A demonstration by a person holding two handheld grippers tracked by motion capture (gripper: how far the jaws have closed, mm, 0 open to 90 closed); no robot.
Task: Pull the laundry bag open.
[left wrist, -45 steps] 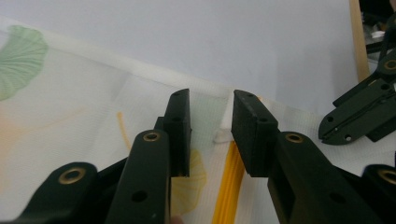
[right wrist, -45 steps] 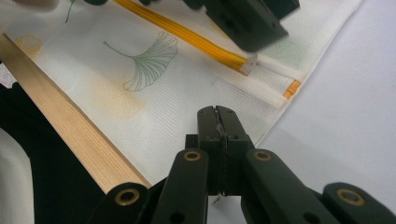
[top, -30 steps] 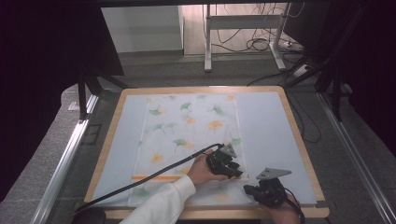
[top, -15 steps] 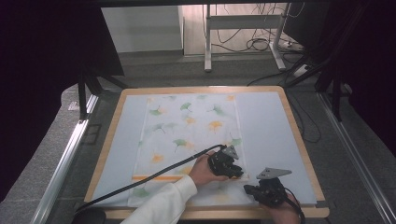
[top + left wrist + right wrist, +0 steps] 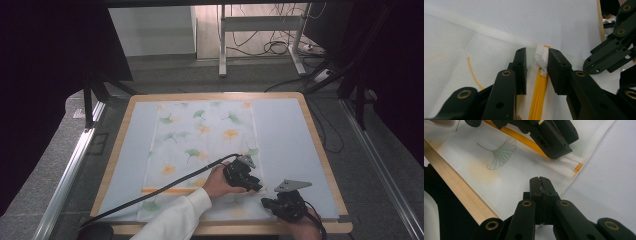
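Pouch [image 5: 205, 150] lies flat, zipper [image 5: 539, 92] shut.

High view: fixed overhead, facing forward-down, far, whole table [image 5: 320, 150] in frame. Left gripper view: close, along own jaws toward white zipper pull [image 5: 541, 62] at 12 o'clock. Right gripper view: close, low over cloth [image 5: 506, 170]. Shared: cloth's near corner; left gripper [image 5: 554, 138] at right view's 12 o'clock.
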